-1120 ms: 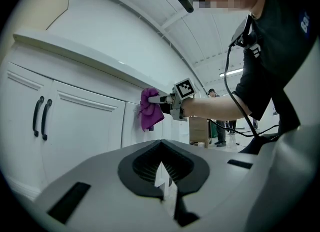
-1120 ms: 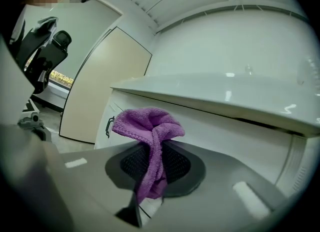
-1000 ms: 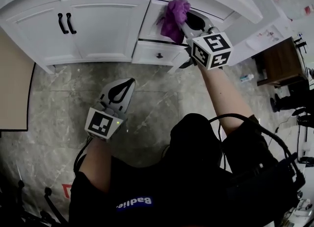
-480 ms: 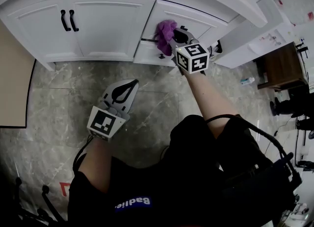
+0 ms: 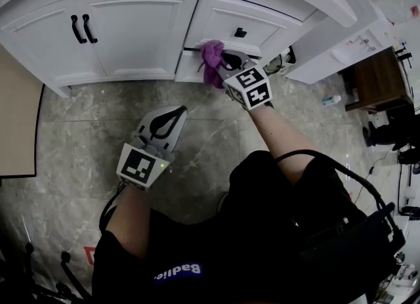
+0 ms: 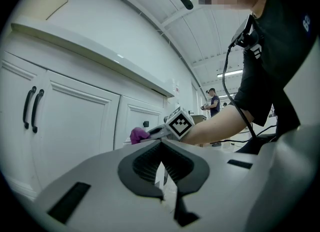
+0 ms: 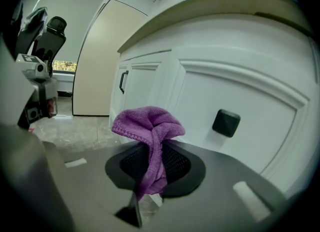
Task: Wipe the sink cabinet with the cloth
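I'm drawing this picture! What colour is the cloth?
Purple. The cloth shows best in the right gripper view.

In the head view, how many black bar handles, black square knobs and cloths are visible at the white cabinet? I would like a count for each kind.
black bar handles: 2
black square knob: 1
purple cloth: 1
Total: 4

On the sink cabinet (image 5: 141, 46): two black bar handles (image 5: 79, 28), one square knob (image 5: 240, 32). Before it: one purple cloth (image 5: 211, 60), two grippers: left gripper (image 5: 176, 112), right gripper (image 5: 222, 61).
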### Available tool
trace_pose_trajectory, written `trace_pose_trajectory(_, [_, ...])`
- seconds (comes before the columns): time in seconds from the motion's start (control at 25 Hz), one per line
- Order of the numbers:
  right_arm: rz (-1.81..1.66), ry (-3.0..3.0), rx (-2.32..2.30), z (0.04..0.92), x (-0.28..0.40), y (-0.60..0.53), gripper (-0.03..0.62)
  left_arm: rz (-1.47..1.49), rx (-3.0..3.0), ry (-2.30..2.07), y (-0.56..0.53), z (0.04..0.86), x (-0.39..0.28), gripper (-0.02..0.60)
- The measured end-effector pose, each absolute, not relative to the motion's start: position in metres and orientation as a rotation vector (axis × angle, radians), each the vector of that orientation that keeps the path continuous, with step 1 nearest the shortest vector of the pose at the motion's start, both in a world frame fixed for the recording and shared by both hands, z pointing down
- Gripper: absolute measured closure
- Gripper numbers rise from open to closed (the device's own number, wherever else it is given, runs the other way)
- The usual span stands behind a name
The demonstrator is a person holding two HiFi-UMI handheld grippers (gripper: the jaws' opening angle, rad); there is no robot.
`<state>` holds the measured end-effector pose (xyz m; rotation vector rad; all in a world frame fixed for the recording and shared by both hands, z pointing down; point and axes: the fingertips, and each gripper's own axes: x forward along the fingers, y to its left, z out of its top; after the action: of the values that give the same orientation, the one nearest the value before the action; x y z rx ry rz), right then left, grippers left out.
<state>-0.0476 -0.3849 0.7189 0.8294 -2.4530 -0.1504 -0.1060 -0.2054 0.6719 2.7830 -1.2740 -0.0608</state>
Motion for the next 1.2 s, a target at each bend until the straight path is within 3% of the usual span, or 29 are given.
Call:
trace_pose_trajectory(0.4, [-0.361, -2.622, 1.009, 0.548, 0.0, -0.387, 0.537, -0.041, 2.782, -1.255, -0.205, 0.675, -0.102, 0.581])
trace_pose_trajectory(0.6, [-0.483, -2.589, 1.094, 0.51, 0.018, -0.4, 0.537, -0.046, 2.799, -1.245, -0.205, 0.671, -0.095, 0.581])
trace_pose_trajectory(1.2, [-0.194, -2.443, 1.165, 0.675, 0.059, -0.436, 0.537, 0.025, 2.798, -1.222, -0.204, 0.684, -0.084, 0.581])
